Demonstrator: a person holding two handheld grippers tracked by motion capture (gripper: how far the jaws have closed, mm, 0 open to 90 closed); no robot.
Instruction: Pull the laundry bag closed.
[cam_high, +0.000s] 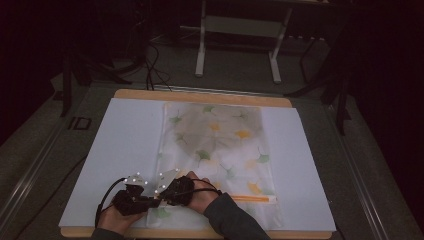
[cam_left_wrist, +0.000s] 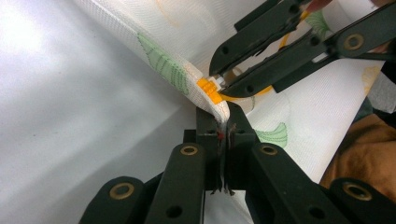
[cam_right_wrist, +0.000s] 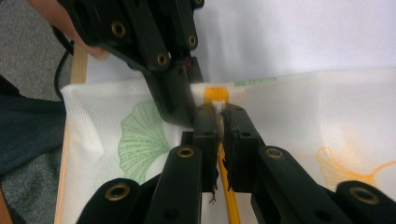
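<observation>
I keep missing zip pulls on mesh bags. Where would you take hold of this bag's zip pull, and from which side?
Pinch the small white pull tab at the orange zipper's end, coming along the zipper line as the right gripper does, while the left gripper clamps the bag's edge beside it.

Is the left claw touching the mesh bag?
Touching. In the left gripper view, the left claw is shut on the mesh bag, with its corner fabric pinched between the jaws.

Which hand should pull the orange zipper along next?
Probably the right gripper: its jaws sit around the small orange zipper slider. The left gripper is clamped on the white leaf-printed mesh bag, anchoring that end.
</observation>
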